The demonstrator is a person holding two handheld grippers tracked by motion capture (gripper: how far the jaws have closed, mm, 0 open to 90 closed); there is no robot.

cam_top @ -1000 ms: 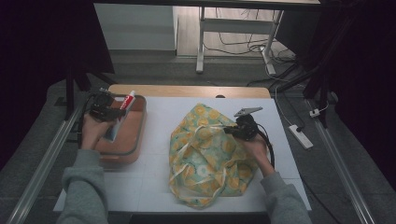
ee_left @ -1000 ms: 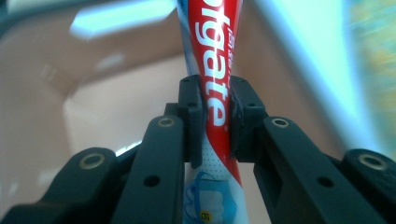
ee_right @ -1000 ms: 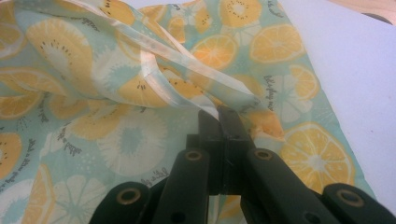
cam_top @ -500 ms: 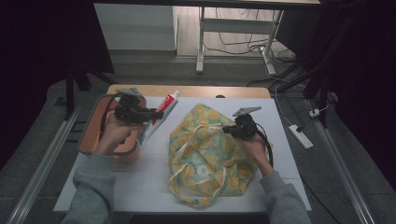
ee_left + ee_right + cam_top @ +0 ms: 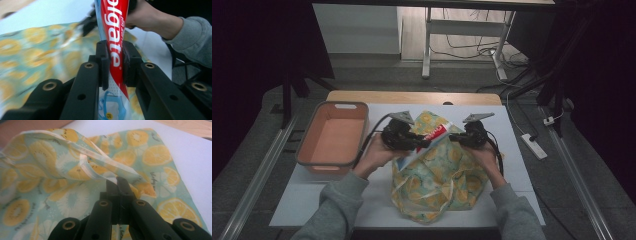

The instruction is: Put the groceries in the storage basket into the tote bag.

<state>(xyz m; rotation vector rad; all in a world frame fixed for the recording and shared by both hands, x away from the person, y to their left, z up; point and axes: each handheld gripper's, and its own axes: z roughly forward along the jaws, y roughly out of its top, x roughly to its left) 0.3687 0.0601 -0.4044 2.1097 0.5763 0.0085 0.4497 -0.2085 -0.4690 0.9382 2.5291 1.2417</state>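
- High view showed the toothpaste tube (image 5: 428, 139) slanting over the fruit-print bag (image 5: 439, 175), its far end pointing toward the right gripper (image 5: 453, 137).
- Left gripper (image 5: 424, 143) squeezed it (tight); right gripper pinched the bag's edge.
- Earlier, the tube was nearer the tray (image 5: 333, 138).

Red toothpaste tube (image 5: 430, 138) above fruit-print bag (image 5: 439, 175)

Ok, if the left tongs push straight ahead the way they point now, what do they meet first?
Probably the right tongs and the hand behind them: the toothpaste tube in the left tongs points right at them, though depth is unclear.
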